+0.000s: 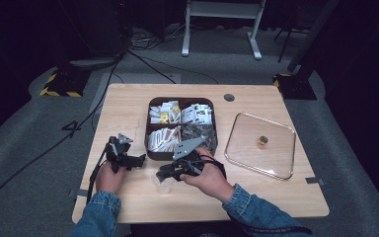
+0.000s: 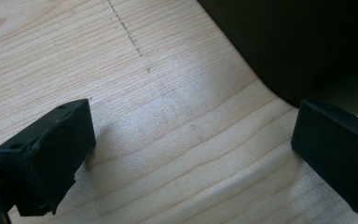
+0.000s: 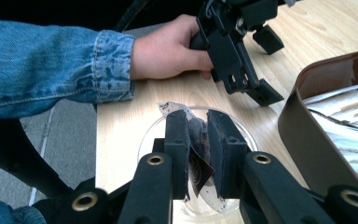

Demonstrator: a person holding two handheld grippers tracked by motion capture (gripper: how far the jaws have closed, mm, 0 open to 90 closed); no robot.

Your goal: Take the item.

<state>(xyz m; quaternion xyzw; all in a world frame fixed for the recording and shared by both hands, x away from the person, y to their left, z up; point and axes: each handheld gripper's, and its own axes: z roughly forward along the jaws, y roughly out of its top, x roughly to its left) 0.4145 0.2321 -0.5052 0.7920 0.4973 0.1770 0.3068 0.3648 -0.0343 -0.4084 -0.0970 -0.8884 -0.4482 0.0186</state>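
- Right tool clenched on a small packet, dark with a speckled clear edge; the jaws pinch it flat between the pads, so it hangs edge-down and stays controllable.
- Packet sits directly over a small clear cup on the tabletop; judged as the drop target, hence the tool pointing down into the cup's mouth; in the high view the right tool is just above the cup, near the front edge.
- Lower corner of the packet reaches inside the cup's rim; whether it touches the bottom cannot be told.
- Left tool released, jaws wide apart with bare wood between them; it rests low by the tray's dark wall, parked out of the way; seen in the high view left of the cup.
- Compartment tray of sachets lies just behind both tools, within easy reach for picking.
- Clear lid lies apart to the right, leaving the tray open.
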